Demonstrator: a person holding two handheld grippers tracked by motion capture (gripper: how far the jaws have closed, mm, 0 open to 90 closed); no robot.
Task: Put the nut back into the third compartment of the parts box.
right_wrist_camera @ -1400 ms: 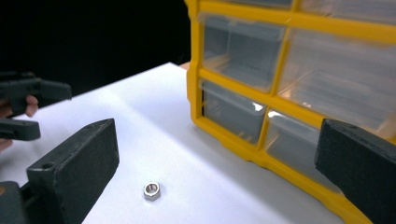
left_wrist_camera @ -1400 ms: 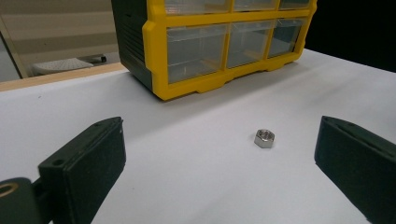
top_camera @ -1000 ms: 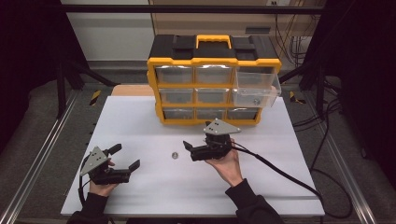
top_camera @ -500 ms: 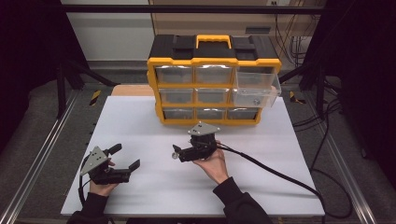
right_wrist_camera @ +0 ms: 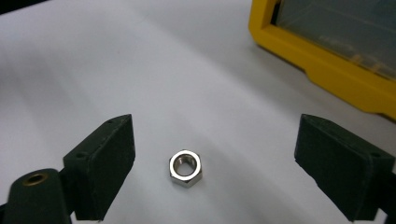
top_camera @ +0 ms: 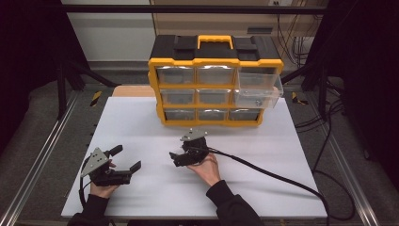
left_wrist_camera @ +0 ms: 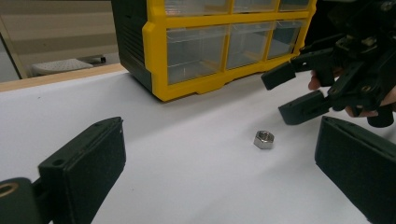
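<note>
A small silver hex nut (right_wrist_camera: pixel 185 168) lies flat on the white table (top_camera: pixel 141 122); the left gripper view shows the nut (left_wrist_camera: pixel 264 139) too. My right gripper (right_wrist_camera: pixel 217 154) is low over the table with the nut between its jaws. Its jaws have just been closing, but both pads stand clear of the nut. In the high view the right gripper (top_camera: pixel 176 158) points left at mid-table. My left gripper (top_camera: pixel 127 157) rests open near the front left, and between its jaws (left_wrist_camera: pixel 224 144) is nothing. The right gripper (left_wrist_camera: pixel 287 93) shows beyond the nut there.
A yellow and black drawer cabinet (top_camera: pixel 216 87) stands at the back of the table. One clear drawer (top_camera: pixel 259 89) on its right side is pulled out, with a small item inside. The right gripper's cable (top_camera: pixel 282 176) trails across the table to the right.
The right gripper has moved left and down, from right of the nut to over it. The left gripper has stayed where it was.
</note>
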